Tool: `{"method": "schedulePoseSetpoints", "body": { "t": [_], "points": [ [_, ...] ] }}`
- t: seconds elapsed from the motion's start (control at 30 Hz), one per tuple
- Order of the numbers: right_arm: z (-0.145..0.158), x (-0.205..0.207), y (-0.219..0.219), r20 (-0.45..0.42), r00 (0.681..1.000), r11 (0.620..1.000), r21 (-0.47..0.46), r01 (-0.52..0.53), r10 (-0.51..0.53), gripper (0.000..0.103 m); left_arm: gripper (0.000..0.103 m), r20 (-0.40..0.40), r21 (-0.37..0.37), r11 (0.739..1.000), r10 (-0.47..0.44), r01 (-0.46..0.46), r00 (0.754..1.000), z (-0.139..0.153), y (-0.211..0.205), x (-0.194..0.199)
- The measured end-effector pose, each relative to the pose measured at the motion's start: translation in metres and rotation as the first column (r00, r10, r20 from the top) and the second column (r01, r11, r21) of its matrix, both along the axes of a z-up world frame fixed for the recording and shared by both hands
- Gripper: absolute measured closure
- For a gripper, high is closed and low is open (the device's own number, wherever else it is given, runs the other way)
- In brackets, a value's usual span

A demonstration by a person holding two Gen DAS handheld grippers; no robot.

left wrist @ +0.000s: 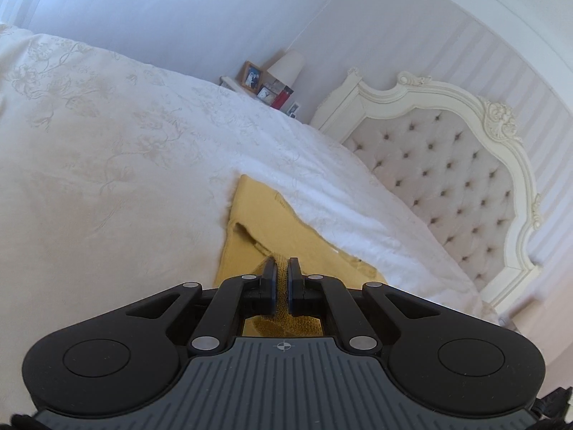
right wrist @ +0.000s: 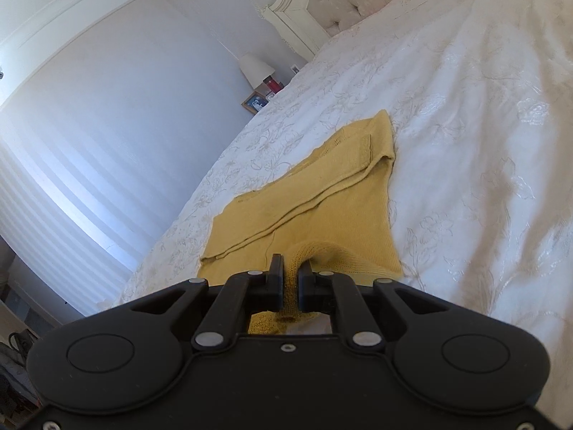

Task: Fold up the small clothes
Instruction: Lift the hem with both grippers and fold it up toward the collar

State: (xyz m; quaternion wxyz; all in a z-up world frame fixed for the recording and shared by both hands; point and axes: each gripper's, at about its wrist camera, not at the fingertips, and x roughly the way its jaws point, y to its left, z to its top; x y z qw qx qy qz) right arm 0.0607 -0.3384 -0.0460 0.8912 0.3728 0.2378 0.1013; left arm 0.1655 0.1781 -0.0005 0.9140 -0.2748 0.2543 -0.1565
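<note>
Both grippers pinch the mustard-yellow knitted garment [right wrist: 315, 208] on the bed.

We see the left gripper [left wrist: 283, 268] nearly closed on a bunched knit fold, and the right gripper [right wrist: 290, 268] likewise clamped on a raised ridge at the near hem. The garment lies partly folded on the white floral-embroidered bedspread [right wrist: 465, 125] (one sleeve laid across its body), with the cream tufted headboard [left wrist: 447, 165] and a white-shaded bedside lamp [right wrist: 255, 68] beyond.
</note>
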Motion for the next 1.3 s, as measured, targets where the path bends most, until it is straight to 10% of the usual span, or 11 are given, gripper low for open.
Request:
{"method": "schedulePoseSetpoints", "body": {
  "t": [0.37,0.9,1.03,1.1,1.3],
  "points": [
    [0.017,0.111,-0.026,0.033,0.997,0.997,-0.014,0.07,-0.069,0.089,0.098,0.044,-0.01,1.0,-0.009,0.009,0.999,0.007,-0.03,0.108],
    [-0.033,0.238,-0.03,-0.119,0.985,0.986,-0.121,0.111,-0.125,0.082,0.097,-0.166,0.085,0.995,0.065,-0.051,0.984,-0.053,-0.054,0.225],
    [-0.039,0.245,-0.033,-0.124,0.98,0.98,-0.143,0.139,-0.157,0.069,0.056,-0.138,0.124,0.987,0.117,-0.1,0.984,-0.052,-0.052,0.233],
    [-0.037,0.242,-0.036,-0.098,0.978,0.972,-0.165,0.165,-0.183,0.05,0.056,-0.097,0.154,0.981,0.136,-0.12,0.986,-0.044,-0.05,0.23],
    [-0.018,0.221,-0.025,-0.025,0.988,0.945,-0.297,0.14,-0.154,0.047,0.055,0.02,0.348,0.936,0.047,-0.051,0.999,-0.028,-0.071,0.187]
  ]
}}
